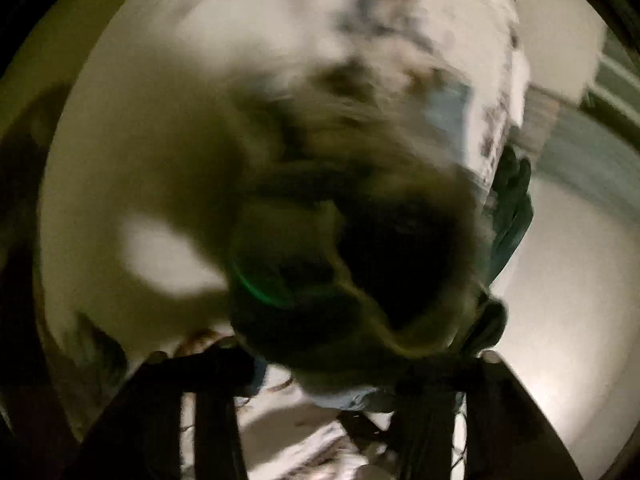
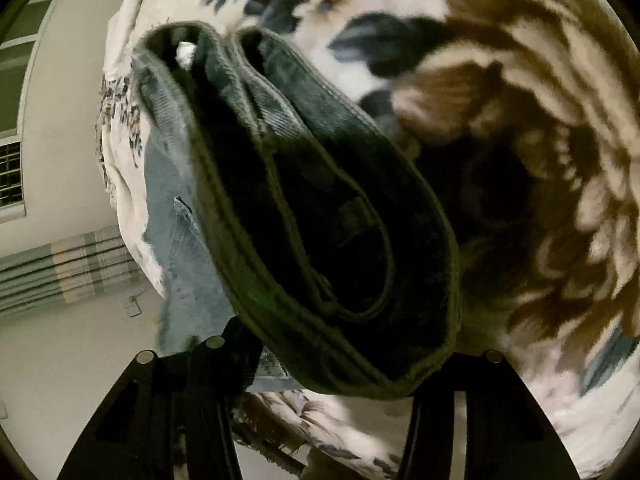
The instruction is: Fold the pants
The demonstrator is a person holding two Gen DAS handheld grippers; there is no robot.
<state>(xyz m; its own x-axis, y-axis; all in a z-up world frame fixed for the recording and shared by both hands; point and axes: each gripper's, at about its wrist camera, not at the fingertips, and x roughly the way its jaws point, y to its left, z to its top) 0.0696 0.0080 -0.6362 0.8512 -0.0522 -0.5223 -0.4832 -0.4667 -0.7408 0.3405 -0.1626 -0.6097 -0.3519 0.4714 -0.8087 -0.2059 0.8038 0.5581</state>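
Note:
The dark corduroy pants (image 2: 320, 208) hang bunched right in front of the right wrist camera, their hems and seams showing. My right gripper (image 2: 320, 384) is shut on the pants' lower fold. In the blurred left wrist view, the same dark pants (image 1: 360, 248) fill the middle, and my left gripper (image 1: 340, 376) is shut on their edge. A pale blue garment (image 2: 180, 240) lies behind the pants on the left.
A floral bedspread (image 2: 520, 120) in white, brown and blue covers the bed behind the pants. A pale wall (image 2: 60, 120), a window grille (image 2: 10, 176) and a striped curtain (image 2: 60, 272) are at the left. The left wrist view shows a pale wall (image 1: 140, 140).

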